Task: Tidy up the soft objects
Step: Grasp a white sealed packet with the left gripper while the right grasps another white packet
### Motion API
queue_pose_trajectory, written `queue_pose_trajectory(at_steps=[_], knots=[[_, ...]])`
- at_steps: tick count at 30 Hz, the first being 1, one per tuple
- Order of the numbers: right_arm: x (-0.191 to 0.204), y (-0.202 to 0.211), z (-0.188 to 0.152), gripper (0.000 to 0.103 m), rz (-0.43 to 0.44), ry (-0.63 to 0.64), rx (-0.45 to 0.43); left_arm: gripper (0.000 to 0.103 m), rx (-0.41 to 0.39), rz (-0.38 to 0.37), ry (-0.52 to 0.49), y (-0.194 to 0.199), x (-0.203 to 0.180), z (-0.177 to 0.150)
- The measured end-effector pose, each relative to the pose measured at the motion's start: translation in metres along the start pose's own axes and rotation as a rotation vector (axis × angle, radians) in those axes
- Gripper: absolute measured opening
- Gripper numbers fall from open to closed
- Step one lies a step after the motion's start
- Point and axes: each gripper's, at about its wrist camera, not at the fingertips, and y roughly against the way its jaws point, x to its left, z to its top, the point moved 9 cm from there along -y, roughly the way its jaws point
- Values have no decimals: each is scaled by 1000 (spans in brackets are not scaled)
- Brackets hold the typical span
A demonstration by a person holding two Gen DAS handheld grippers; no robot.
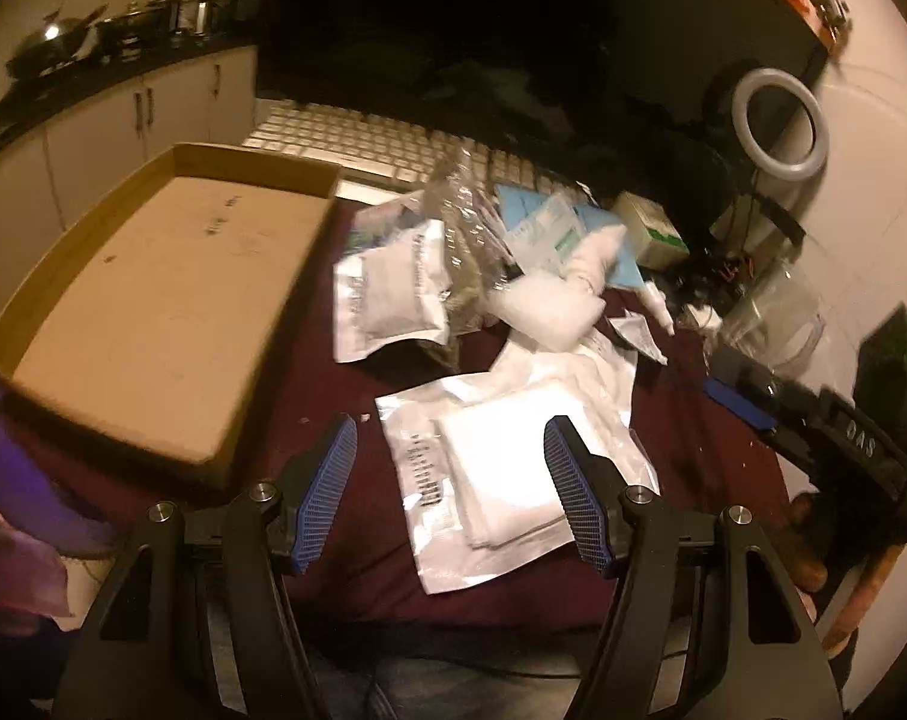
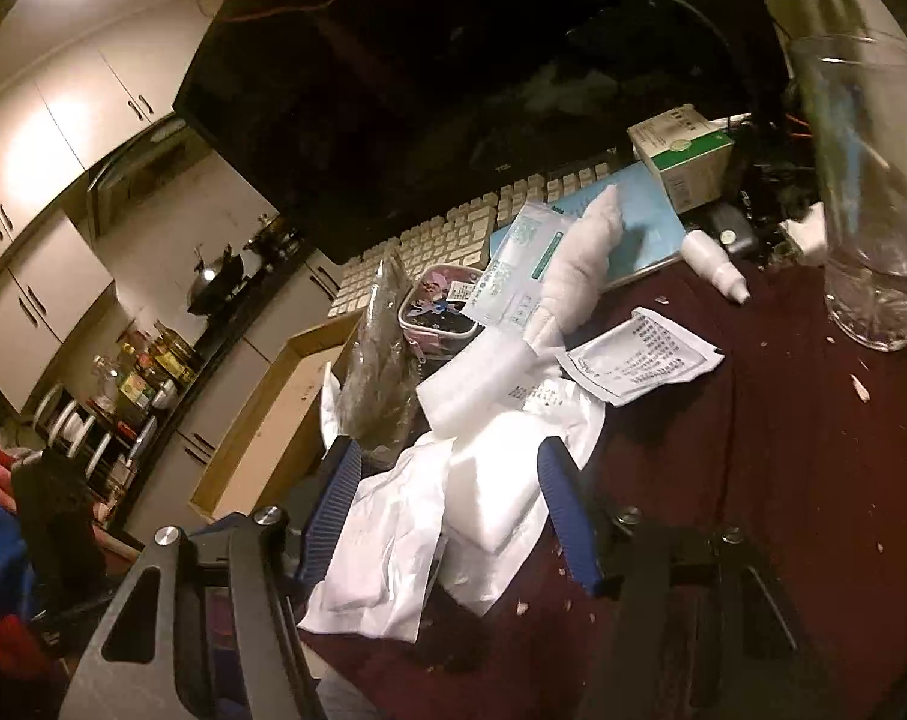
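While your left gripper [image 1: 450, 483] hangs over the maroon cloth [image 1: 345, 372], its fingers stand apart and grasp nothing — a flat white pouch [image 1: 501, 468] lies on the cloth under them. Your right gripper [image 2: 447, 510] has its blue pads on either side of a white pad [image 2: 492, 489], which lies on crumpled white wrappers [image 2: 381, 552]; I cannot tell if the pads press on it. More soft packets are in a heap [image 1: 453, 264] near the keyboard [image 1: 357, 144]. Just beside the heap, on your left, sits the cardboard tray [image 1: 153, 300]. A glass [image 2: 867, 192] stands far right.
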Motion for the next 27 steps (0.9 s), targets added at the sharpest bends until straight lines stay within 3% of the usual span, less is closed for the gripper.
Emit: queue_pose_trajectory(at_steps=[5,12,16,19,20,22,25,27], knots=[[4,-3,-13,65,-36,77,24,65,45,-12,23,-10,3,-4],[20,-38,-34,65,149,9,180,65,86,-67,32,-23,-1,-10],[28,-61,-50,64,137,20,232,65,80,-46,89,-27,17,-6],[32,-66,-54,51,92,51,250,65,31,-23,55,-30,14,26],[32,-68,-54,42,79,63,252,65,0,11,10,-36,10,42],[33,-67,-53,35,75,81,243,65,-12,68,-26,-52,10,59],[34,-62,-53,30,68,108,227,65,-9,139,44,-72,25,74],[36,-56,-55,27,75,121,220,65,21,115,56,-81,26,78]])
